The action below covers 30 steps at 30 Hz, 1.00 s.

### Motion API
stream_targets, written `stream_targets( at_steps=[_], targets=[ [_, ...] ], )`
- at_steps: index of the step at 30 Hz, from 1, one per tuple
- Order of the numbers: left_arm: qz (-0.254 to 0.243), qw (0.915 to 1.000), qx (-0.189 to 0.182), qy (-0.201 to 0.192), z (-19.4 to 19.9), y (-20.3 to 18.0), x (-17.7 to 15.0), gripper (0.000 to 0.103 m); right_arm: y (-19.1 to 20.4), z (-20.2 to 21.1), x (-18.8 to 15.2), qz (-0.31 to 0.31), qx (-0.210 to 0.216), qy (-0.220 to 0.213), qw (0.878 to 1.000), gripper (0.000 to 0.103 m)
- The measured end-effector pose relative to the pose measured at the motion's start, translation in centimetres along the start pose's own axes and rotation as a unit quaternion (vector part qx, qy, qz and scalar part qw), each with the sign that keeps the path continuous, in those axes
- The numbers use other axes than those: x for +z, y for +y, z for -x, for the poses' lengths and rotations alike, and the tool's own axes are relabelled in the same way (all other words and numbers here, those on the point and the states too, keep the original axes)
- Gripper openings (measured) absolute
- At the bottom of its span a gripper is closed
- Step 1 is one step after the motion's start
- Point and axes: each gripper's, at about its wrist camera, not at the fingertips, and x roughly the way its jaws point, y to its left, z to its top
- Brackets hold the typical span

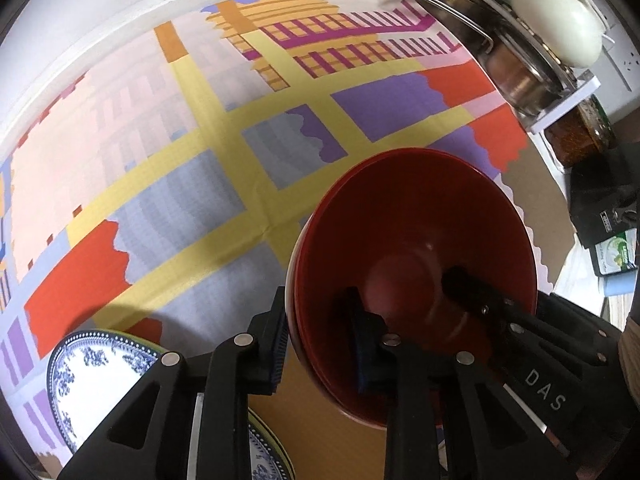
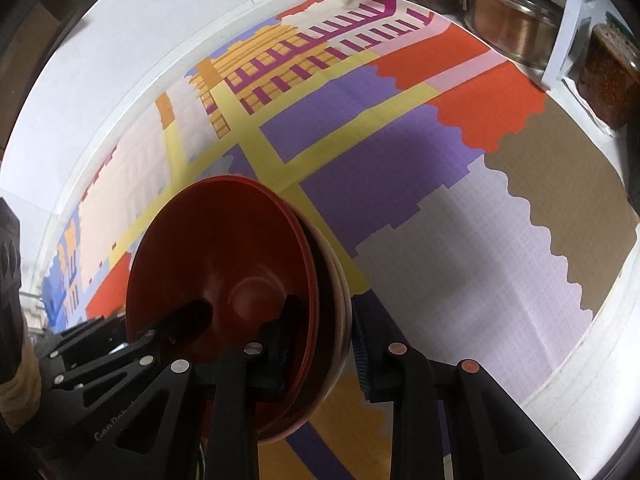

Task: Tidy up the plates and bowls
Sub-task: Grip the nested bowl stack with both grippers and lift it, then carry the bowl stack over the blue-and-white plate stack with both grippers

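Observation:
A stack of red bowls (image 1: 412, 240) is held above the patterned tablecloth (image 1: 180, 128) by both grippers. My left gripper (image 1: 320, 336) straddles the near-left rim, one finger outside and one inside, closed on the wall. The right gripper's finger (image 1: 468, 288) reaches inside from the right. In the right wrist view the same red bowl stack (image 2: 224, 264) shows cream bowl edges (image 2: 338, 280) beneath it. My right gripper (image 2: 320, 340) spans its rim, shut on it. A blue and white plate (image 1: 92, 376) lies at lower left.
Steel pots (image 1: 480, 40) and a white appliance (image 1: 560, 20) stand at the back right. A brown jar (image 2: 608, 80) sits beside them. A dark box and packets (image 1: 608, 216) lie at the right edge. The table's white edge (image 2: 580, 360) runs along the right.

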Motion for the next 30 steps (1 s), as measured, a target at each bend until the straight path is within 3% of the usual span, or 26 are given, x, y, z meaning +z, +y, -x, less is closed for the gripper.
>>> stream_targets(
  at_steps=[9,15,30],
  targets=[
    [0.043,0.9985,0.013,-0.032,2.7,0.7,-1.3,0.026,0.5,0.6,0.2,0.016,0.021,0.002,1.0,0.026],
    [0.052,0.9969,0.011,-0.057,5.6,1.7,-3.1,0.026,1.9,2.7,0.0,0.042,0.03,-0.02,0.998,0.026],
    [0.097,0.9897,0.025,-0.103,11.5,7.9,-9.8,0.026,9.6,6.6,-4.6,0.098,0.057,-0.046,0.992,0.026]
  ],
)
